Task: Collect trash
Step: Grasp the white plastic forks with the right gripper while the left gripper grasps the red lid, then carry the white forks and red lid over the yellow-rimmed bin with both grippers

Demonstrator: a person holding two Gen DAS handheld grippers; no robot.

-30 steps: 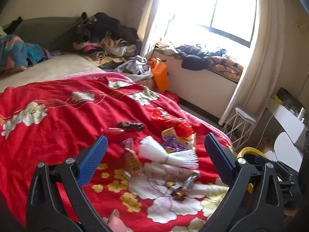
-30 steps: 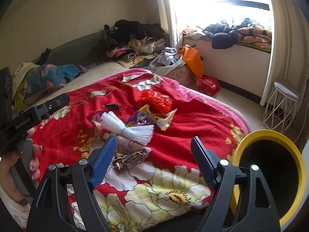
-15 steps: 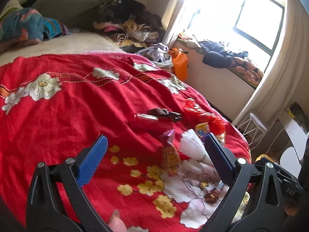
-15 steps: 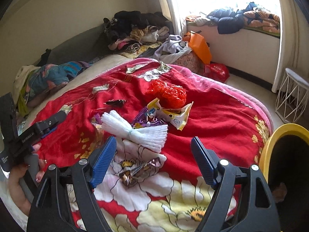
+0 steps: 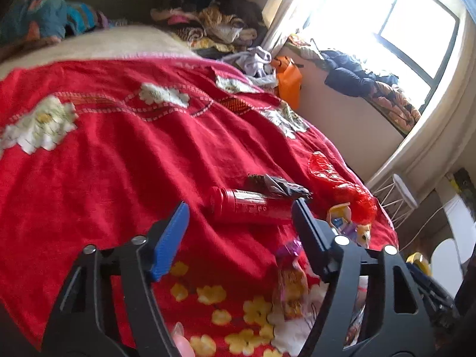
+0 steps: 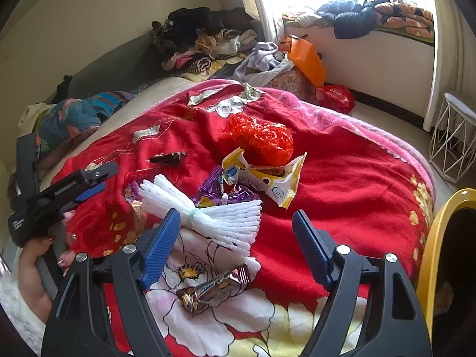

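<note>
Trash lies on a red flowered blanket (image 5: 125, 154). In the left wrist view my left gripper (image 5: 239, 208) is open, its jaws on either side of a red tube bottle (image 5: 248, 205) lying just ahead, with a dark wrapper (image 5: 276, 185) behind it. A red plastic bag (image 6: 258, 138), a yellow-white snack bag (image 6: 267, 175), a purple wrapper (image 6: 214, 187), white foam netting (image 6: 208, 214) and a brown candy wrapper (image 6: 211, 288) lie in the right wrist view. My right gripper (image 6: 236, 220) is open above the netting. The left gripper also shows there (image 6: 89, 178).
A yellow-rimmed bin (image 6: 440, 255) stands at the bed's right edge. A white wire stool (image 6: 455, 139) stands on the floor. An orange bag (image 6: 306, 56) and piles of clothes (image 6: 205, 41) lie at the far side.
My left gripper moved forward and down toward the red tube bottle, which now lies between its jaws. My right gripper moved closer to the white netting and candy wrapper.
</note>
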